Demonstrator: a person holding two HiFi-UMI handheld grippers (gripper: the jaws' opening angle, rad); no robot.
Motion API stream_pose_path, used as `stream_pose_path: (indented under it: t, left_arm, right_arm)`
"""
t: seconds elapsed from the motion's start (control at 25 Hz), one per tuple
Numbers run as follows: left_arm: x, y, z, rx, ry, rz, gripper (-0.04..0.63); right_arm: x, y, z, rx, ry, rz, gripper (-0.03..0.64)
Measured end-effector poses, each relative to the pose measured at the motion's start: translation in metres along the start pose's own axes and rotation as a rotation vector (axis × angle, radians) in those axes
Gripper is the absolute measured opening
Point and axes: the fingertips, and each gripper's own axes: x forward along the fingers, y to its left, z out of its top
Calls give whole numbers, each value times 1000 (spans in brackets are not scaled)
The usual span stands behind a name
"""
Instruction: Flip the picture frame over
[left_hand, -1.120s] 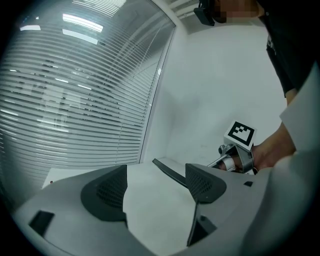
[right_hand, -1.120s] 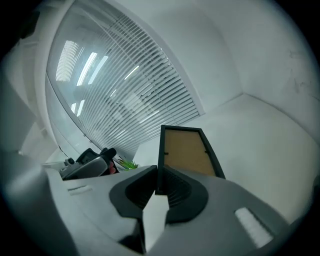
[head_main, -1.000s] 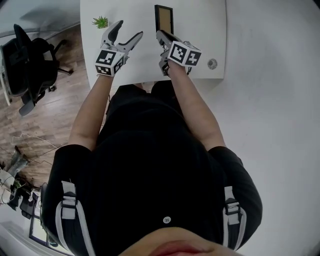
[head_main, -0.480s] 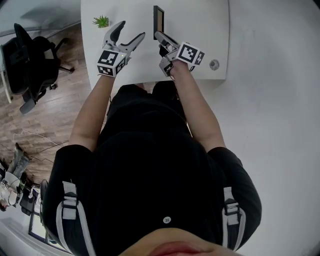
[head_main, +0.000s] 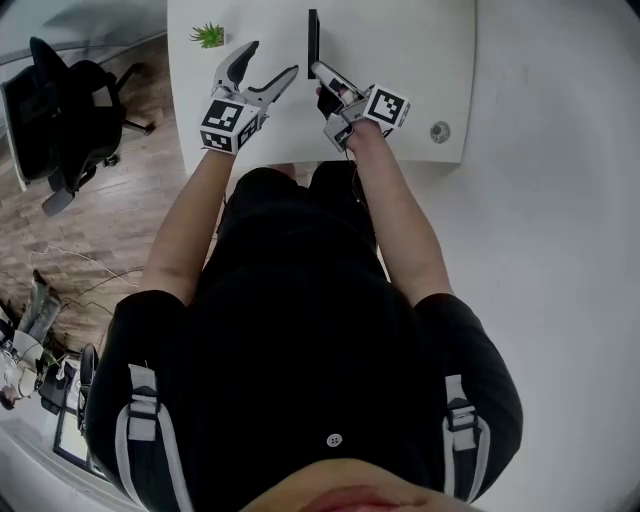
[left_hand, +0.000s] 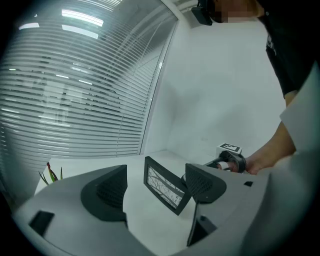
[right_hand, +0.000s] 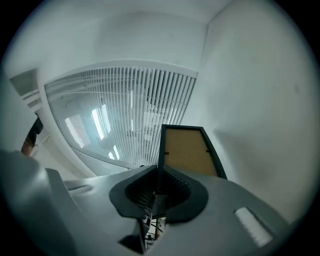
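Pinching the black edge of the picture frame, the right hand-held gripper has both jaws closed onto it. Its own view looks along the frame's brown backing board, which faces that view's right.

In the head view the frame is only a thin dark line, standing on edge over the far part of the white table, just beyond the right hand-held gripper's tips. Neither of those views shows the picture side. The left gripper view does: a pale print with thin dark branching lines inside the black border, tilted and turned toward the left hand-held gripper. It hovers to the frame's left with jaws wide apart and nothing between the pads; the frame lies beyond the gap, clear of them. Whether the frame's lower corner touches the table I cannot tell.

A small green plant near the table's far left corner shows from the head and as a few leaves in the left gripper view. Only the head view takes in a round disc near the table's right edge and a black office chair. Slatted blinds fill the background of both gripper views.
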Motion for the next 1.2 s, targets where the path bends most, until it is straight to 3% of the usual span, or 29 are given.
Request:
stream_pose_path:
  t: [1.2]
  left_arm:
    - [27,-10,-24,-28,54,-19,370]
  right_arm:
    - [-18,-33,0,83,40,100,52]
